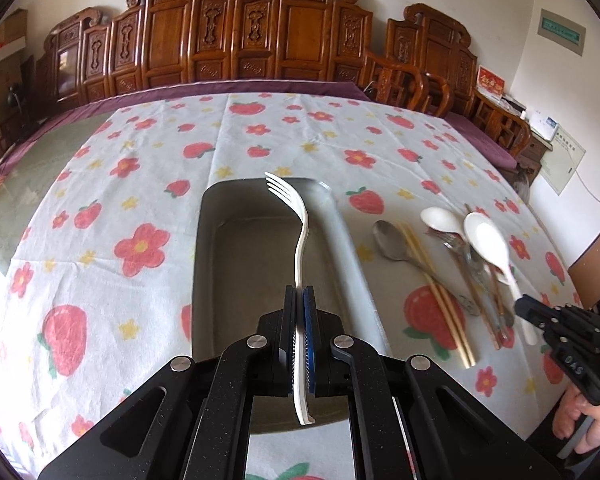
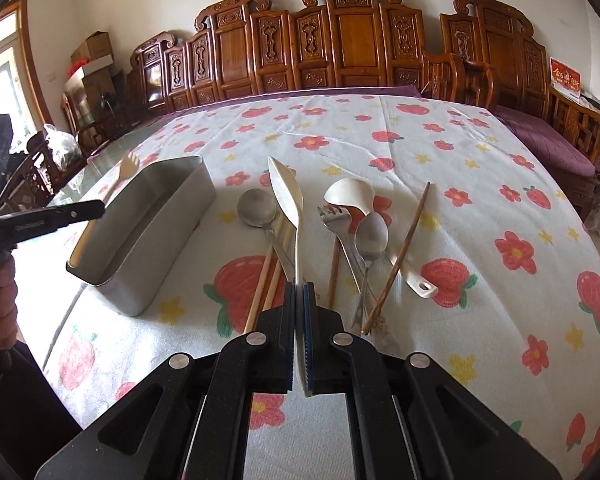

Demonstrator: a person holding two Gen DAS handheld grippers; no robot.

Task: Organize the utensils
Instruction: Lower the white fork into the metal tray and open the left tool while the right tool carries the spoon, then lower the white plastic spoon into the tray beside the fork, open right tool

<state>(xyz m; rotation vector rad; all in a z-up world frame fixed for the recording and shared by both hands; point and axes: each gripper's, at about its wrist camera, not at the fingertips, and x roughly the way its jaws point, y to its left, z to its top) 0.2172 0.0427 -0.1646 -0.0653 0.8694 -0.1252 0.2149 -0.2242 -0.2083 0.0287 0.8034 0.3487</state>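
Left wrist view shows the left tool [image 1: 300, 312] clenched on a white fork [image 1: 302, 240], tines forward, hanging over the open metal box [image 1: 340, 240] on the bench [image 1: 100, 208]. To do this well, I'd lower the fork lengthwise along the box so both ends clear the rims before letting go. Right wrist view has the right tool [image 2: 300, 308] gripping a white spoon [image 2: 288, 200] lifted above the utensil pile [image 2: 360, 240]; open cloth lies between pile and box, though both tools would crowd the narrow box.

A white fork [image 1: 300, 232] and grey metal box [image 1: 260, 248] sit over a white tablecloth [image 1: 120, 200] printed with red flowers and strawberries.
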